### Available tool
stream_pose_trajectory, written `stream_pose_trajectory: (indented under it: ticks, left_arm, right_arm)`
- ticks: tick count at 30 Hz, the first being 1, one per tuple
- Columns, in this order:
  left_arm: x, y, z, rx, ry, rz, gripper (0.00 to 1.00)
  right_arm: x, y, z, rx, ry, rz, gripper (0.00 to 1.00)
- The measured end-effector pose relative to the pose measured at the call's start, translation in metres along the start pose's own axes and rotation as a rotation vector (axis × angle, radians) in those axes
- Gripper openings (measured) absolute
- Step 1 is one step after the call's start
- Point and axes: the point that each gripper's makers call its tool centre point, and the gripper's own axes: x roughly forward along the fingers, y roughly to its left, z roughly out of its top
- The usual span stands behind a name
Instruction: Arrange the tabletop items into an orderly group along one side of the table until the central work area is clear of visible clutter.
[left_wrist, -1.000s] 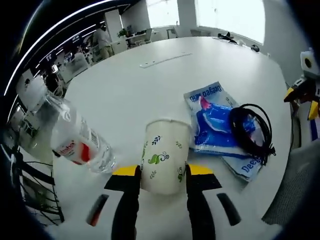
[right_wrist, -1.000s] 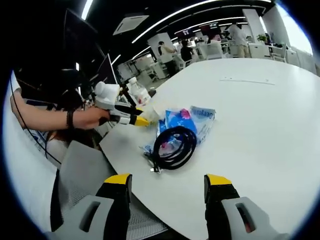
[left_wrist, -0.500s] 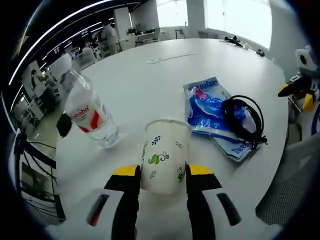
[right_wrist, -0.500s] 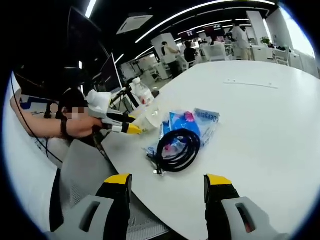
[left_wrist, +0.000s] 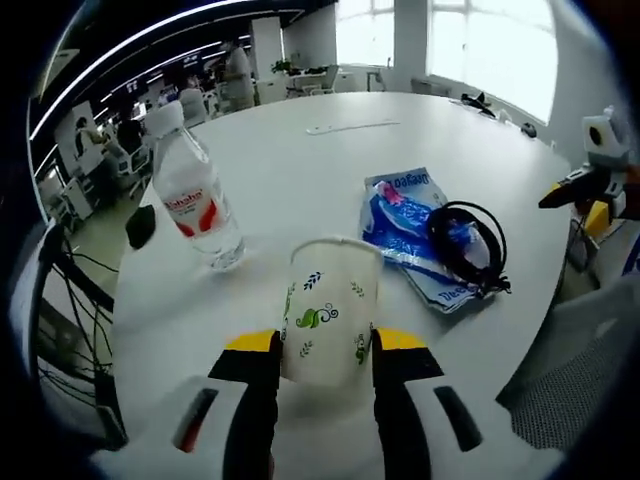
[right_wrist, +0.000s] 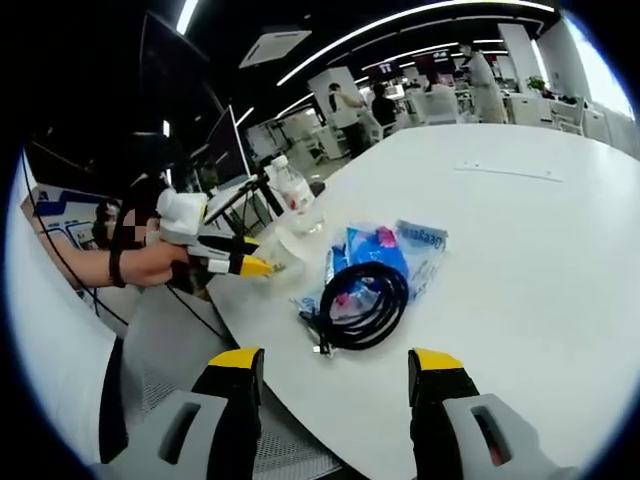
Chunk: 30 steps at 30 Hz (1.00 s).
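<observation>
Left gripper view: paper cup pinched upright between left gripper jaws.

Matt paper cup; clear glossy plastic bottle; shiny blue plastic packet; smooth white table.
</observation>
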Motion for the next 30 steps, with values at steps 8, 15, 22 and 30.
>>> stream_pose_trajectory:
  ticks: [8, 15, 22, 30]
  left_arm:
    - [-0.01, 0.002, -0.005, -0.033, -0.01, 0.003, 0.35]
    - [-0.018, -0.008, -0.004, -0.085, -0.035, -0.014, 0.35]
    - [-0.022, -0.023, 0.005, -0.1, -0.069, -0.05, 0.35]
    - [-0.025, -0.05, 0.014, -0.042, -0.095, -0.108, 0.35]
  right_arm:
    - [0.002, 0.004, -0.004, -0.003, 0.01, 0.01, 0.59]
    - [0.003, 0.008, -0.005, -0.008, 0.018, 0.018, 0.59]
    - [0.003, 0.01, 0.001, -0.009, 0.012, 0.024, 0.58]
    - [0.007, 0.016, 0.007, -0.013, 0.004, 0.039, 0.58]
